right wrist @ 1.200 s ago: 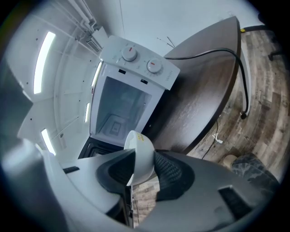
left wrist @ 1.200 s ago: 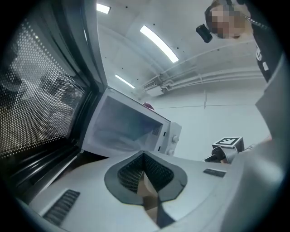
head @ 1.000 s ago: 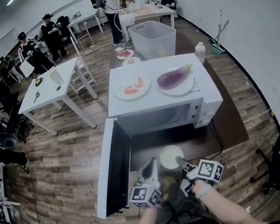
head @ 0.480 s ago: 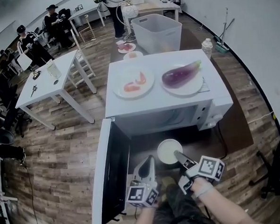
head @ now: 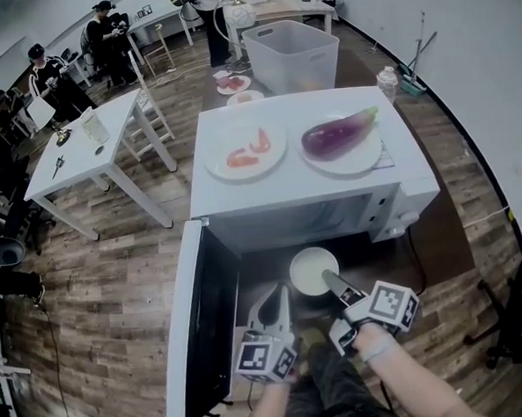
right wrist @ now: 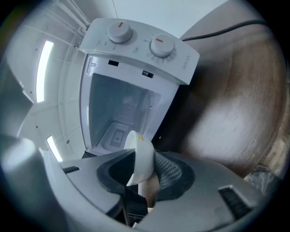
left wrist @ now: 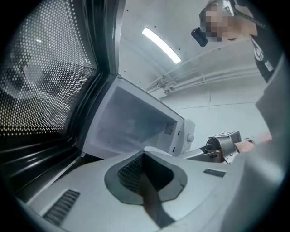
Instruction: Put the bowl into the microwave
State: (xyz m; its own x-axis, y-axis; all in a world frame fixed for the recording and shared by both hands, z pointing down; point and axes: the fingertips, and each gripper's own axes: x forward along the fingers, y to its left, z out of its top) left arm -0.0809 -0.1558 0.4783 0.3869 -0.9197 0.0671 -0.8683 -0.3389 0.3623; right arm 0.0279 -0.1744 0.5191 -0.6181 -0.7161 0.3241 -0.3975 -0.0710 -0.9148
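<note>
- Head view: your right gripper [head: 330,284] is clamped on the near rim of the white round bowl [head: 311,269].
- The bowl hangs from that grip just in front of the open cavity of the white box-shaped microwave [head: 304,188]. It is close to the front edge and not inside.
- Right gripper view: the bowl [right wrist: 141,156] sits edge-on between your right gripper's [right wrist: 142,176] jaws, with both pads pressing its wall. The microwave [right wrist: 118,113] cavity is straight ahead, and the control panel with two round knobs [right wrist: 140,45] is beside it.
- Left gripper view: your left gripper [left wrist: 147,181] has its jaws together with nothing between them. It points at the cavity [left wrist: 131,124], and the dark perforated microwave door [left wrist: 45,68] is close on its left.
- Head view: the left gripper [head: 276,306] is just beside the right one, between it and the microwave door [head: 211,325]. The door is swung wide open from the microwave's left front corner.
- On the microwave top, a white plate with red food pieces [head: 246,151] sits toward the left edge. A white plate with a purple aubergine [head: 341,145] sits toward the right edge.
</note>
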